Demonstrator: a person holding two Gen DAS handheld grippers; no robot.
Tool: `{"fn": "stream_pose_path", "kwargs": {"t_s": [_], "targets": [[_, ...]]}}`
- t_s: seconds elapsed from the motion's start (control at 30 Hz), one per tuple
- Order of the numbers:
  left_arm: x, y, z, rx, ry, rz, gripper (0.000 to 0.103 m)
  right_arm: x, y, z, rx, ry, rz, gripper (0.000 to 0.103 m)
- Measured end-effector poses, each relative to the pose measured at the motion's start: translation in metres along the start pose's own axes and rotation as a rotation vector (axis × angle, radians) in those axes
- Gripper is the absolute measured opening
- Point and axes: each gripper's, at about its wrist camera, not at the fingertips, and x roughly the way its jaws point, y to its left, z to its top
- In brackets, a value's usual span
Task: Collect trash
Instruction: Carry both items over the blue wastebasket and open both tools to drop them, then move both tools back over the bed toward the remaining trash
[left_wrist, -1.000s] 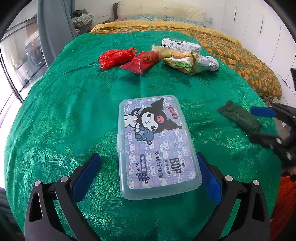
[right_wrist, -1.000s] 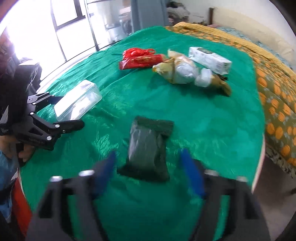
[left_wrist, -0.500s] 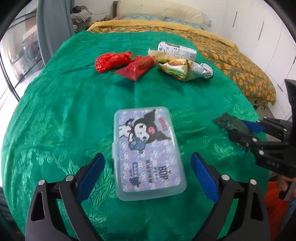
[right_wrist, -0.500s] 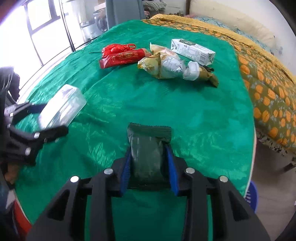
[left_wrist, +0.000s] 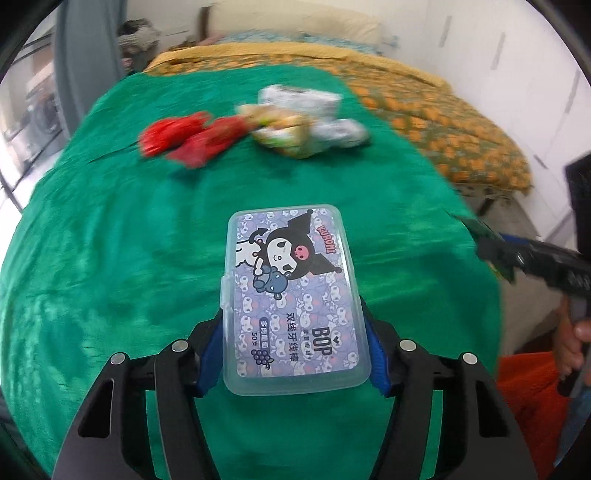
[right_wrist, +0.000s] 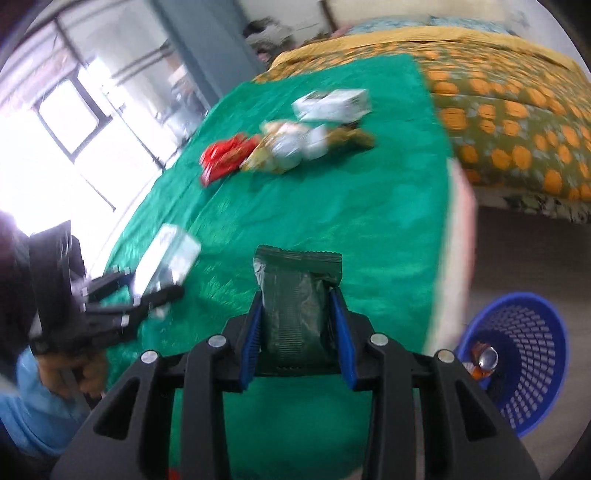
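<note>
- The green cloth (right_wrist: 332, 206) fills mid-frame in both views; blurred red wrappers (left_wrist: 184, 138) and a crumpled snack bag (left_wrist: 291, 133) sit at its upper centre
- The blue basket (right_wrist: 517, 362) waits at lower right of my right view, a can already inside
- My left gripper (left_wrist: 291, 343) is clamped on the floss box (left_wrist: 291, 295), lower centre
- My right gripper (right_wrist: 297, 325) pinches the dark green packet (right_wrist: 295, 295), lower centre
- I judge this the carry step; next I swing right over the basket and release
</note>
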Motion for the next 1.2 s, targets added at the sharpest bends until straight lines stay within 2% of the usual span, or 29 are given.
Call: {"fn": "stream_pose_path", "kwargs": {"t_s": [0.07, 0.27, 0.33, 0.4, 0.5, 0.63, 0.9, 0.93, 1.0, 1.03, 1.1, 1.2], "targets": [[-0.003, -0.029, 0.006, 0.04, -0.01, -0.049, 0.061, -0.02, -0.017, 0.003, 0.009, -0.028, -0.044, 0.034], [0.003, -0.128, 0.029, 0.145, -0.005, -0.216, 0.061, -0.076, -0.09, 0.005, 0.02, -0.095, -0.301, 0.034], [0.011, -0.158, 0.034, 0.172, 0.006, -0.249, 0.062, -0.088, -0.122, -0.005, 0.065, -0.116, -0.377, 0.034], [0.027, -0.195, 0.037, 0.215, 0.024, -0.276, 0.062, -0.09, -0.152, -0.017, 0.135, -0.111, -0.405, 0.034], [0.062, -0.241, 0.037, 0.256, 0.069, -0.293, 0.062, -0.095, -0.188, -0.026, 0.243, -0.104, -0.399, 0.034], [0.113, -0.281, 0.032, 0.265, 0.14, -0.303, 0.062, -0.101, -0.217, -0.036, 0.302, -0.103, -0.409, 0.034], [0.177, -0.31, 0.035, 0.267, 0.199, -0.274, 0.062, -0.103, -0.254, -0.043, 0.377, -0.092, -0.37, 0.035], [0.185, -0.314, 0.036, 0.273, 0.198, -0.279, 0.063, -0.102, -0.257, -0.042, 0.387, -0.095, -0.36, 0.037], [0.194, -0.317, 0.037, 0.276, 0.195, -0.268, 0.077, -0.101, -0.265, -0.042, 0.411, -0.101, -0.347, 0.058], [0.199, -0.32, 0.039, 0.274, 0.187, -0.254, 0.083, -0.102, -0.268, -0.042, 0.423, -0.106, -0.341, 0.072], [0.197, -0.319, 0.041, 0.265, 0.18, -0.245, 0.083, -0.106, -0.271, -0.044, 0.45, -0.123, -0.341, 0.072], [0.174, -0.314, 0.048, 0.25, 0.139, -0.276, 0.084, -0.115, -0.267, -0.041, 0.448, -0.15, -0.354, 0.073]]}}
